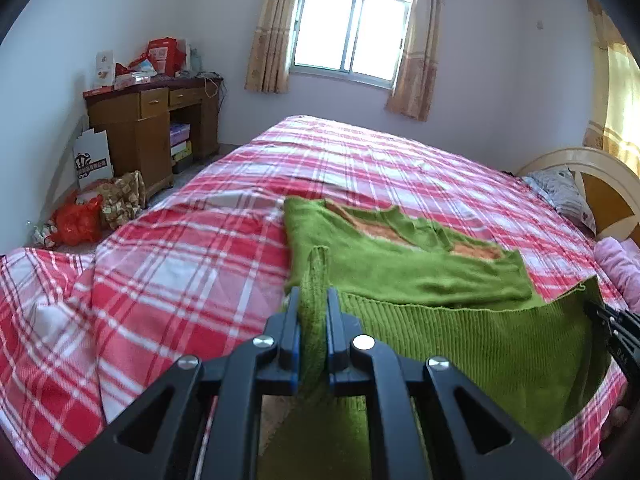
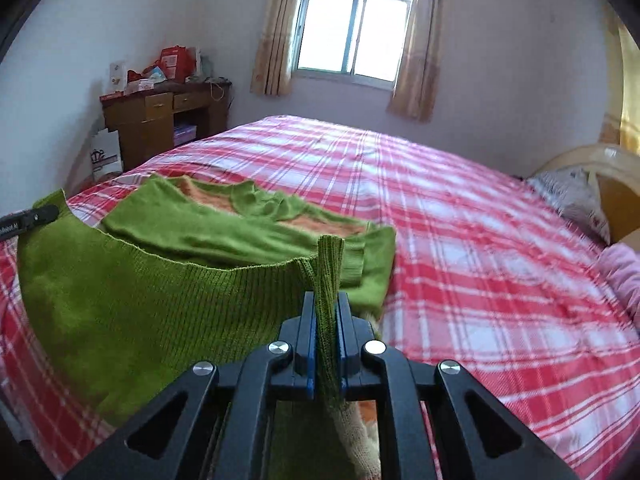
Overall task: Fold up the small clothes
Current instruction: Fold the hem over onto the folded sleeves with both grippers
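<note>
A green knitted sweater (image 1: 400,268) with orange patches lies on the red plaid bed (image 1: 180,280). My left gripper (image 1: 314,300) is shut on the left corner of its ribbed hem and holds it lifted. My right gripper (image 2: 326,304) is shut on the hem's right corner (image 2: 330,256), also lifted. The hem (image 2: 140,296) hangs stretched between both grippers above the rest of the sweater (image 2: 240,224). The right gripper also shows at the right edge of the left wrist view (image 1: 612,324); the left one shows at the left edge of the right wrist view (image 2: 28,218).
A wooden desk (image 1: 148,128) with clutter stands at the far left wall, bags (image 1: 96,208) on the floor beside it. A pillow (image 1: 560,192) and headboard (image 1: 600,184) are at the right. A pink cloth (image 1: 620,268) lies at the bed's right edge. A window (image 1: 352,32) is behind.
</note>
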A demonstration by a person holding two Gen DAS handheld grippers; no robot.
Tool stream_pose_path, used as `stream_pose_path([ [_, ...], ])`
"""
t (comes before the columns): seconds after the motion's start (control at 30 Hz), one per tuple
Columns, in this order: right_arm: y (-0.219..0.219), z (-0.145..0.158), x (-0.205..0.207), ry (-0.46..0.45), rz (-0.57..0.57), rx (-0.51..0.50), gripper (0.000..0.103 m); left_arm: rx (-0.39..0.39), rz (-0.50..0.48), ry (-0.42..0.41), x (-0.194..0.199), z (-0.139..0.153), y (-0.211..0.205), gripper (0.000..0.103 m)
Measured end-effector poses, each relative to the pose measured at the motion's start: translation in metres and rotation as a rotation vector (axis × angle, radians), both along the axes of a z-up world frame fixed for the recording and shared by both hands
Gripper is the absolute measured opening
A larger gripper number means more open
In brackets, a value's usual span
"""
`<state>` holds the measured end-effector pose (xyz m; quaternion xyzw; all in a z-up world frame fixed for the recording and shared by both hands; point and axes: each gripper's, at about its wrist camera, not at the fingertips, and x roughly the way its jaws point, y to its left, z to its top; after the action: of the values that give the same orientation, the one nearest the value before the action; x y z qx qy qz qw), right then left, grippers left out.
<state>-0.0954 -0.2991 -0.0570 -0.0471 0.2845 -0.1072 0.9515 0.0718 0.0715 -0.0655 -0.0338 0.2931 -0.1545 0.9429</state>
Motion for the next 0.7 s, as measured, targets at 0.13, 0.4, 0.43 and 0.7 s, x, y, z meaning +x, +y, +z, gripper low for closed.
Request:
stream_pose_path([
  [0.13, -0.004, 0.01, 0.016, -0.035, -0.02, -0.013, 0.007, -0.022, 0.021, 0.004, 0.02, 0.004, -0.002, 0.01],
  [0.4, -0.014, 0.021, 0.06, -0.068, -0.046, -0.077, 0.007, -0.057, 0.051, 0.003, 0.066, 0.01, -0.011, 0.01],
  [0.43, -0.017, 0.021, 0.068, -0.068, -0.052, -0.082, 0.007, -0.055, 0.05, -0.003, 0.073, 0.012, -0.014, 0.01],
  [0.7, -0.034, 0.018, 0.116, -0.072, -0.086, -0.138, 0.007, -0.032, 0.052, -0.027, 0.121, 0.014, -0.042, 0.01],
])
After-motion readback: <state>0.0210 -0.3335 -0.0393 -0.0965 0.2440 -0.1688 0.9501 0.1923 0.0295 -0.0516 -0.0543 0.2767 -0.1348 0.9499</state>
